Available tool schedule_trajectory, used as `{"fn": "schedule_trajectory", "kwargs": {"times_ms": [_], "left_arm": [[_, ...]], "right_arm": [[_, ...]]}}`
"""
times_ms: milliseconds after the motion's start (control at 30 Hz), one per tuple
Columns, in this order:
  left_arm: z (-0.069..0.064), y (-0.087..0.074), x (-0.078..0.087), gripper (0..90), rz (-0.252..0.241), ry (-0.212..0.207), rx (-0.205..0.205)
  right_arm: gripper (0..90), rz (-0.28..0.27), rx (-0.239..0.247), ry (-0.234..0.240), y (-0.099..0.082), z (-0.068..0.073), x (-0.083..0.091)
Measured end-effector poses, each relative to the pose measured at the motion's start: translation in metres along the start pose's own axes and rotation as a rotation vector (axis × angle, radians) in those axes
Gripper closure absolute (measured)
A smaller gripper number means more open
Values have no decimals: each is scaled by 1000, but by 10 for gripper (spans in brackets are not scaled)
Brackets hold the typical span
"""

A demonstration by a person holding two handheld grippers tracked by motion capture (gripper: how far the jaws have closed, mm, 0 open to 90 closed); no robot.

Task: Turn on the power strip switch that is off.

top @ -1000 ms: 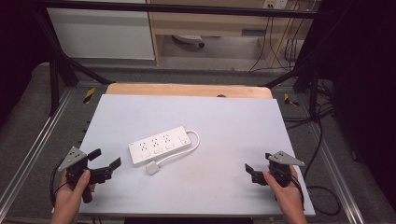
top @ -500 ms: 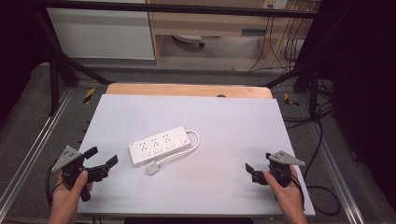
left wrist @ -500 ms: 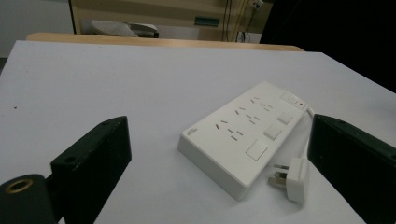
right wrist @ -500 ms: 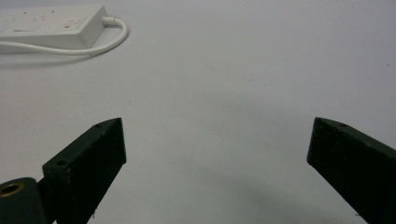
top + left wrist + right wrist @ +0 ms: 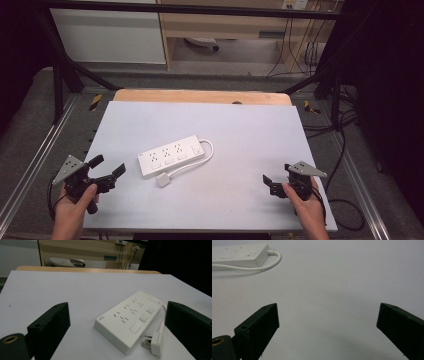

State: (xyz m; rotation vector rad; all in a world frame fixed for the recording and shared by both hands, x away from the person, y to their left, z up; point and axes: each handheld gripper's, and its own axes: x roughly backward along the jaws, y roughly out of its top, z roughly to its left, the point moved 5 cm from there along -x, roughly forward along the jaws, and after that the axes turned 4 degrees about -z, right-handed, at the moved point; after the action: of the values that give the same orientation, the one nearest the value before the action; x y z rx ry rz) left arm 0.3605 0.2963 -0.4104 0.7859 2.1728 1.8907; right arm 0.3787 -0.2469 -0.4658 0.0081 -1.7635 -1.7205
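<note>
High view: a white plastic power strip (image 5: 171, 155) with three rows of sockets lies near the middle of a pale grey rectangular table (image 5: 240, 125), its long axis slanting from near-left to far-right. Its white cord (image 5: 192, 162) loops back to a white plug (image 5: 163, 180) lying just beside the strip's near edge. The left gripper (image 5: 107, 167) points at the strip and is nearer to it, jaws spread wide and empty. The right gripper (image 5: 268, 183), well apart on the other side, is also wide and empty. Right gripper view cuts off most of the strip. Socket labels are too small to read.
</note>
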Motion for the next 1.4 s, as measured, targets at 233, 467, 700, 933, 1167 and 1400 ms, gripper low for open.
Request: {"fn": "schedule_trajectory", "kwargs": {"times_ms": [233, 467, 700, 933, 1167, 1400], "left_arm": [[0, 4, -2, 60, 6, -15, -16], [-5, 11, -6, 61, 12, -33, -57], [-4, 19, -6, 65, -8, -45, -37], [-4, 22, -8, 67, -14, -41, -48], [-10, 23, -14, 68, -6, -49, -71], [-16, 23, -21, 70, 14, -61, -86]], "right_arm": [[43, 1, -13, -1, 0, 0, 0], [44, -2, -15, -5, 1, -1, 0], [43, -5, -12, -1, 1, 1, 1], [43, -11, -4, -2, 3, 3, 2], [54, -20, 12, 8, 4, 4, 2], [54, -27, 28, 3, 5, 3, 3]]}}
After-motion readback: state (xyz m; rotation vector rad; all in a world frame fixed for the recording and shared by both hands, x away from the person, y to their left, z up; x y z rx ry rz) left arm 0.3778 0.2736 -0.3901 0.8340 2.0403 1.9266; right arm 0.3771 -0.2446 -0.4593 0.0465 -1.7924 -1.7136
